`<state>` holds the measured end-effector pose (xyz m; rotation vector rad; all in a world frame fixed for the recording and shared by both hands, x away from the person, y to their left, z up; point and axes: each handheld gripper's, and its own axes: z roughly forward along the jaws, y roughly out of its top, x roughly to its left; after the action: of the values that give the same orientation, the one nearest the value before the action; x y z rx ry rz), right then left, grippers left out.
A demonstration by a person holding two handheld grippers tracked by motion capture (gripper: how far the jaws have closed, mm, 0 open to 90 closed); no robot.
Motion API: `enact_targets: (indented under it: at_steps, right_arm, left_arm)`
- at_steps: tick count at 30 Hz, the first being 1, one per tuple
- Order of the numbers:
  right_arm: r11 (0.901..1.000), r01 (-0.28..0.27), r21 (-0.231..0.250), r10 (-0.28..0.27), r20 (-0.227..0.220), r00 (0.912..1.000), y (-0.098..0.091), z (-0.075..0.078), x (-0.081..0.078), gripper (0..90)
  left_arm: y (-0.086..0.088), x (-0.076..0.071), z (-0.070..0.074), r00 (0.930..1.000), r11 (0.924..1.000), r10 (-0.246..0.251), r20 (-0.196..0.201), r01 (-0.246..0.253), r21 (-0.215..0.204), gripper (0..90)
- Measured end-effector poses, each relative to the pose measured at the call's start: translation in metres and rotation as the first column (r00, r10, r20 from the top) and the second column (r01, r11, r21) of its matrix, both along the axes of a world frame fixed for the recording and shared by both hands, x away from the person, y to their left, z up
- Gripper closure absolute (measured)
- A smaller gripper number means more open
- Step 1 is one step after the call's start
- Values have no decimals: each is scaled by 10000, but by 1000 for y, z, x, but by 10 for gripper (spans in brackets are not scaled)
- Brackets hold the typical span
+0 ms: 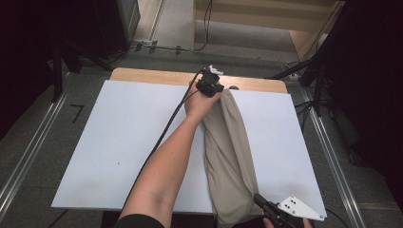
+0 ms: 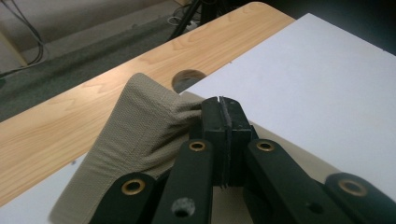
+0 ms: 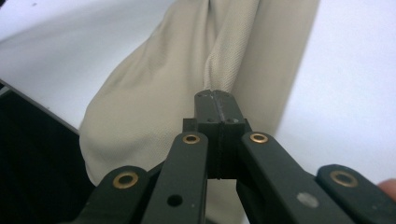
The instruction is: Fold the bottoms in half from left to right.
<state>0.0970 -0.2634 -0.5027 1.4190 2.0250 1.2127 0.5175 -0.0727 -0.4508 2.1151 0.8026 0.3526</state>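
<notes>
Beige cloth (image 1: 230,156) lies bunched lengthwise on white worktop (image 1: 128,142). Left gripper (image 1: 210,86) jaws pinched on cloth's far end; right gripper (image 1: 266,205) jaws pinched on its near end, by worktop's near edge

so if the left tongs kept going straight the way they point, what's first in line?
Probably the bare wooden table edge past the beige cloth the left tongs are shut on; depth is unclear.
</notes>
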Motion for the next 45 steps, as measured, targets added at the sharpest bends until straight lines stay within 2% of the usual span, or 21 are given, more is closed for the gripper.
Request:
enact_targets:
  at_steps: [4,6,7,8,10,12,14,15,19,22,27,28,32,33,34,35,36,37,38,41,45]
  right_arm:
    - [9994,333,56,-332,-214,9992,-5,-3,-1,887]
    - [9975,705,14,-704,-295,9971,-7,-5,0,885]
    - [9958,915,-52,-917,-347,9952,-7,-7,0,850]
    - [9946,1038,-85,-1041,-556,9930,-6,-10,2,716]
    - [9903,1313,-450,-1342,-690,9886,-3,-13,5,477]
    - [9967,790,-206,-795,-261,9965,2,-7,4,440]
    - [9987,429,-274,-427,103,9990,11,-1,4,436]
    - [9993,234,-288,-227,240,9995,16,1,4,436]
    - [9986,-365,-396,378,328,9987,37,4,9,431]
    - [9941,-941,-547,955,238,9951,60,4,17,418]
    - [9837,-1470,-1035,1446,-307,9890,97,-6,33,390]
    - [9811,-1311,-1420,1249,-521,9908,107,-11,39,383]
    - [9782,-1091,-1769,958,-823,9920,113,-18,46,388]
    - [9738,-926,-2077,806,-657,9946,113,-21,46,459]
    - [9738,-926,-2077,806,-657,9946,113,-21,46,459]
    - [9734,-868,-2122,755,-611,9953,109,-21,44,611]
    - [9734,-868,-2122,755,-611,9953,109,-21,44,611]
    - [9702,-910,-2244,800,-575,9951,108,-20,43,784]
    - [9644,-997,-2448,888,-554,9945,108,-20,43,841]
    - [9573,-1155,-2652,1025,-623,9928,109,-18,45,860]
    - [9709,-1310,-2006,1155,-871,9895,106,-15,50,870]
  left_arm:
    - [-10,2,-4,9998,10000,-76,-200,77,47,900]
    - [-16,3,-8,9989,9990,-406,-256,400,-218,898]
    - [-18,3,-9,9995,9994,-304,-106,302,-157,790]
    - [-19,2,-9,9997,9997,-207,-151,205,-145,597]
    - [-14,2,-4,9995,9999,86,-319,-90,-121,425]
    - [-4,1,0,9993,9987,263,-276,-275,-419,302]
    - [11,2,2,9983,9974,561,-172,-568,-448,276]
    - [27,4,0,9959,9952,808,-405,-829,-516,276]
    - [48,5,-11,9908,9924,1117,-767,-1152,-437,276]
    - [61,5,-25,9819,9881,1523,-1127,-1538,-42,278]
    - [68,4,-47,9645,9791,2032,-1689,-2002,343,279]
    - [67,3,-51,9588,9775,2106,-1908,-2087,301,300]
    - [62,0,-54,9638,9802,1973,-1793,-1966,218,363]
    - [61,-1,-54,9655,9825,1845,-1837,-1861,85,473]
    - [60,-1,-55,9676,9861,1610,-1946,-1659,-90,473]
    - [59,-2,-57,9686,9870,1502,-1982,-1586,-272,564]
    - [57,-3,-58,9710,9878,1441,-1908,-1526,-308,564]
    - [56,-5,-58,9734,9892,1389,-1822,-1449,-198,708]
    - [55,-5,-58,9744,9899,1360,-1792,-1409,-147,775]
    - [54,-8,-55,9763,9925,1177,-1817,-1216,-103,862]
    - [60,-9,-43,9818,9927,1128,-1527,-1179,-247,875]
